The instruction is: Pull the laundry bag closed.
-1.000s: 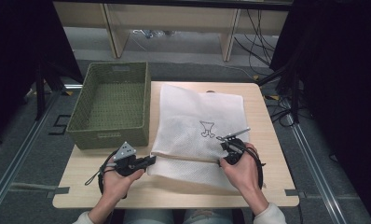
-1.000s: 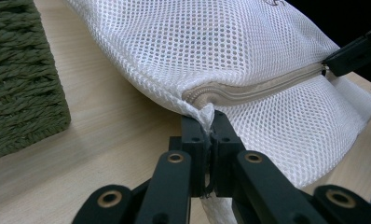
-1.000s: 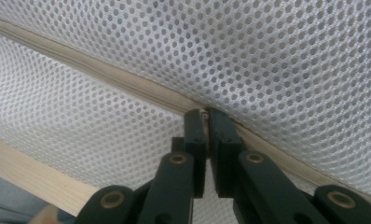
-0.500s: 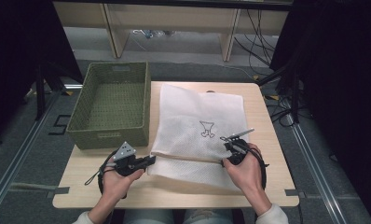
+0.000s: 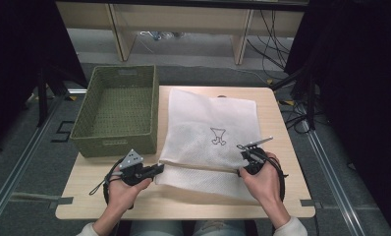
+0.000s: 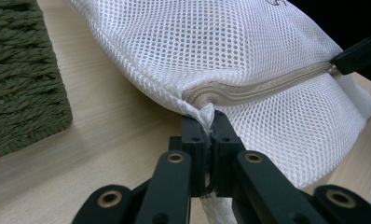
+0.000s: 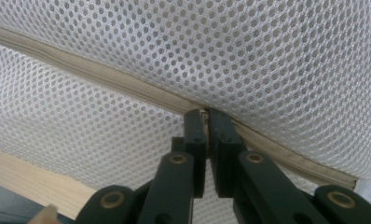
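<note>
A white mesh laundry bag [image 5: 210, 132] with a small black drawing lies on the wooden table [image 5: 277, 123], its beige zipper [image 5: 198, 167] running across near the front. My left gripper [image 5: 156, 169] is shut on the bag's left corner at the zipper end [image 6: 206, 114]. My right gripper [image 5: 243, 162] is shut on the zipper line at the bag's right side, pinching the bag [image 7: 267, 56] at the zipper [image 7: 127, 84]. The zipper is pulled taut between the two grippers and lifted slightly off the table.
A green woven basket [image 5: 117, 105] stands empty on the table's left half, its wall [image 6: 20, 79] close beside the left gripper. Bare wood runs along the table's front edge. Cables and shelf legs lie on the floor beyond.
The right gripper has shifted slightly rightward along the zipper line. The left gripper holds still.
</note>
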Available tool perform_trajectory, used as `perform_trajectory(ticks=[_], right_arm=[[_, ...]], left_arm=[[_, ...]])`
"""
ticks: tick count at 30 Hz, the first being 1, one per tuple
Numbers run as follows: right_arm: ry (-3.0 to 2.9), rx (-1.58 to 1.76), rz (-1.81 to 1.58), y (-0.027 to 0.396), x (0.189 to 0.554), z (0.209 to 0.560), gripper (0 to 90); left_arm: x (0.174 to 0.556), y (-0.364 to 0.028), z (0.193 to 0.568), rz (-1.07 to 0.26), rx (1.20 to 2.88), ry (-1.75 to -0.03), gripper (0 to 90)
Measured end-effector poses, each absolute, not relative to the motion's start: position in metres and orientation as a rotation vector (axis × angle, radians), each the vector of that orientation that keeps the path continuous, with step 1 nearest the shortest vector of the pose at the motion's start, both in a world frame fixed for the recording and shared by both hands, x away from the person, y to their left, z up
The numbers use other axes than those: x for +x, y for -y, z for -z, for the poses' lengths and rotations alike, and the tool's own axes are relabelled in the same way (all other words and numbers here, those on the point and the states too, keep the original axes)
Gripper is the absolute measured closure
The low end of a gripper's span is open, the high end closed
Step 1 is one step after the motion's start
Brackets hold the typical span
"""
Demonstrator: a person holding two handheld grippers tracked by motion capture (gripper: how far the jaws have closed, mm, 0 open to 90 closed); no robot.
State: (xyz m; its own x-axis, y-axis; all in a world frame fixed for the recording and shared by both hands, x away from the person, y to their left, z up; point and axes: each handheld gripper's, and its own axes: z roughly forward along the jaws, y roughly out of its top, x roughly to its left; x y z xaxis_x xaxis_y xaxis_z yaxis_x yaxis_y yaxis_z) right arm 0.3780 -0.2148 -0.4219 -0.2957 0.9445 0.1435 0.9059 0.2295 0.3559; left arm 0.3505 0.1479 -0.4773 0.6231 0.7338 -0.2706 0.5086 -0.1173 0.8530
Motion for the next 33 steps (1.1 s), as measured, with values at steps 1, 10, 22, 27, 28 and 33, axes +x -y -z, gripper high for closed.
perform_trajectory(ticks=[1, 10, 22, 27, 28, 33], right_arm=[[-2.385, 1.791, -0.575, 0.215, 0.378, 0.422, 87.5], [-2.365, 1.814, -0.571, 0.222, 0.377, 0.424, 87.5], [-2.358, 1.813, -0.575, 0.227, 0.377, 0.424, 87.5], [-2.342, 1.845, -0.572, 0.23, 0.376, 0.424, 87.5], [-2.346, 1.827, -0.58, 0.232, 0.377, 0.425, 87.5], [-2.342, 1.833, -0.578, 0.235, 0.377, 0.425, 87.5]], left_arm=[[0.351, -0.148, 0.477, -0.264, 1.778, -1.007, 85.8], [0.351, -0.148, 0.477, -0.266, 1.785, -1.007, 85.8], [0.351, -0.149, 0.478, -0.261, 1.778, -1.011, 85.8], [0.351, -0.149, 0.478, -0.262, 1.781, -1.015, 85.8], [0.351, -0.149, 0.478, -0.261, 1.78, -1.015, 85.8], [0.351, -0.149, 0.478, -0.261, 1.78, -1.015, 85.8]])
